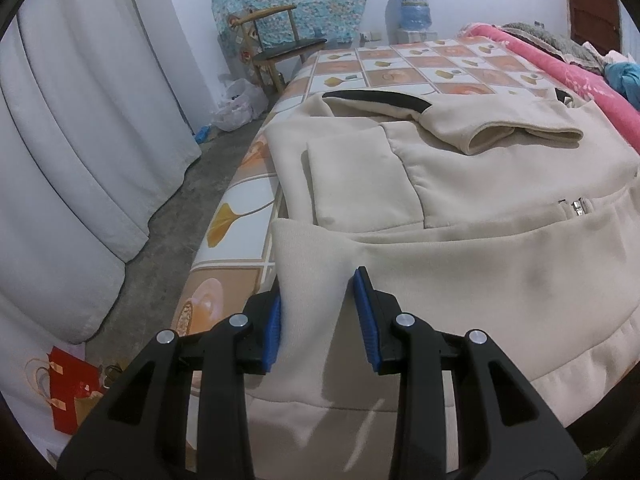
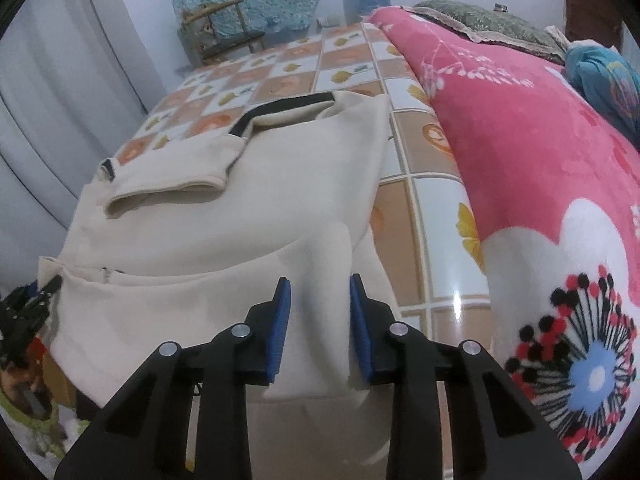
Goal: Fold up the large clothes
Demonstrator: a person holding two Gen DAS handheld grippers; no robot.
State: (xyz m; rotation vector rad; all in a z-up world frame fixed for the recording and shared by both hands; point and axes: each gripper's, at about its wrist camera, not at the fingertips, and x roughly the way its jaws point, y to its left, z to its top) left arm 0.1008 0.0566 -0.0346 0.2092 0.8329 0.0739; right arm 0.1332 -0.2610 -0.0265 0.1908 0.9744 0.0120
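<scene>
A large cream sweatshirt (image 1: 480,184) with a black-lined collar (image 1: 380,98) and a small zip (image 1: 576,206) lies on the bed, one sleeve (image 1: 520,130) folded across its chest. My left gripper (image 1: 320,308) is shut on the garment's near left corner, and the cloth rises in a peak between the blue pads (image 1: 272,332). In the right wrist view the same sweatshirt (image 2: 200,248) spreads to the left. My right gripper (image 2: 318,312) is shut on a raised fold at its near right edge, with the pads (image 2: 282,328) pressing the cloth from both sides.
The bed carries a tile-pattern sheet (image 1: 420,68). A pink flowered blanket (image 2: 540,140) is heaped along its right side. A wooden chair (image 1: 276,40) and a water bottle (image 1: 414,6) stand at the far end. White curtains (image 1: 80,120), a plastic bag (image 1: 240,104) and a red bag (image 1: 68,392) are on the left.
</scene>
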